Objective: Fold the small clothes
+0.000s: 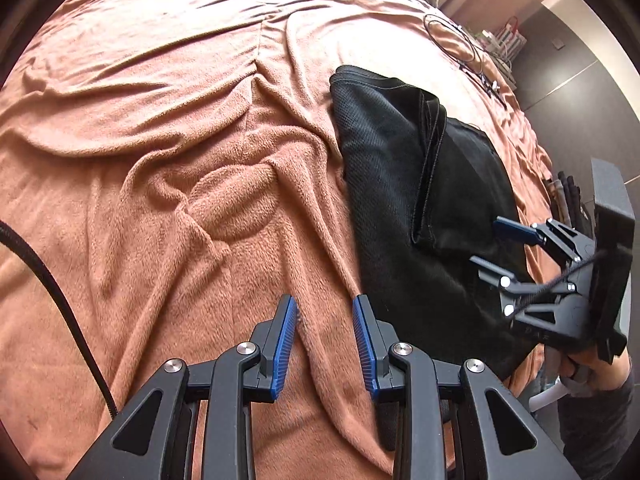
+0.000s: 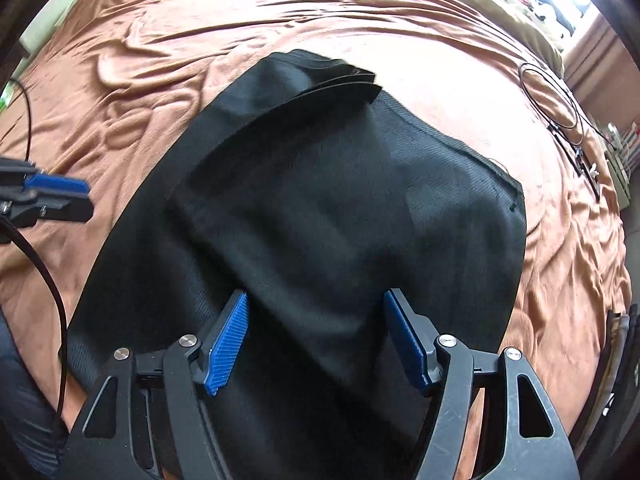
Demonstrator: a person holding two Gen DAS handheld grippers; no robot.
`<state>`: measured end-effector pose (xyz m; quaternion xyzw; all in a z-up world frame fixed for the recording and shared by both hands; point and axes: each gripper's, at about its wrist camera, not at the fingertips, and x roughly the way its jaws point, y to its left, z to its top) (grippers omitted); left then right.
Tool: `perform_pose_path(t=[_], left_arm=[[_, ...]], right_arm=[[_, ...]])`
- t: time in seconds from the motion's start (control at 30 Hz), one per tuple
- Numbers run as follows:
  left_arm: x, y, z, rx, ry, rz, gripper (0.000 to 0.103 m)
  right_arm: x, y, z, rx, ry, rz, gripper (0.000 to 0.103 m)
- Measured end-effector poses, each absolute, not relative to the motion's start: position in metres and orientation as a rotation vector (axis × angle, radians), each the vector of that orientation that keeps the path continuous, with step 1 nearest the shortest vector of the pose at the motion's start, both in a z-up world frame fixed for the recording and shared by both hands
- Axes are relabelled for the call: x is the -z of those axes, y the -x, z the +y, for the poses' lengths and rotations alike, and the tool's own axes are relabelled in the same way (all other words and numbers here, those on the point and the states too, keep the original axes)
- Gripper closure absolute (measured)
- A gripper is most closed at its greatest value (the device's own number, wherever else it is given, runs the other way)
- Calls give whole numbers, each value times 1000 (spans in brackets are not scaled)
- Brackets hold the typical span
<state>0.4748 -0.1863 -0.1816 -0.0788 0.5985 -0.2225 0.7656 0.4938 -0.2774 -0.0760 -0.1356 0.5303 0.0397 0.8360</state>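
Observation:
A black mesh garment (image 2: 340, 208) lies partly folded on an orange-brown blanket (image 2: 200, 20); one flap is laid over the rest. It also shows in the left wrist view (image 1: 392, 184) at the right. My left gripper (image 1: 325, 310) is open and empty, over bare blanket just left of the garment's near edge. My right gripper (image 2: 316, 304) is open and empty, above the garment's near part; in the left wrist view (image 1: 490, 244) it hovers at the garment's right side. The left gripper's blue fingertips (image 2: 56, 186) show at the left edge of the right wrist view.
The blanket (image 1: 160, 140) is rumpled with ridges. Coiled thin black cables (image 2: 556, 96) lie at the bed's far right, also seen in the left wrist view (image 1: 460, 36). A black cord (image 1: 52, 288) runs at the left. The bed's right edge drops to a dark floor (image 1: 568, 92).

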Motion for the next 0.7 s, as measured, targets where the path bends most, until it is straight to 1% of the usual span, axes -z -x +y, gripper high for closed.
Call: perform_pose_path(t=[0.23, 0.7], left_arm=[[186, -482, -194, 497, 159, 1308, 72], [184, -498, -212, 513, 127, 1297, 72]], right_arm=[[77, -512, -302, -46, 211, 1105, 37], [69, -528, -390, 146, -16, 1044, 37]])
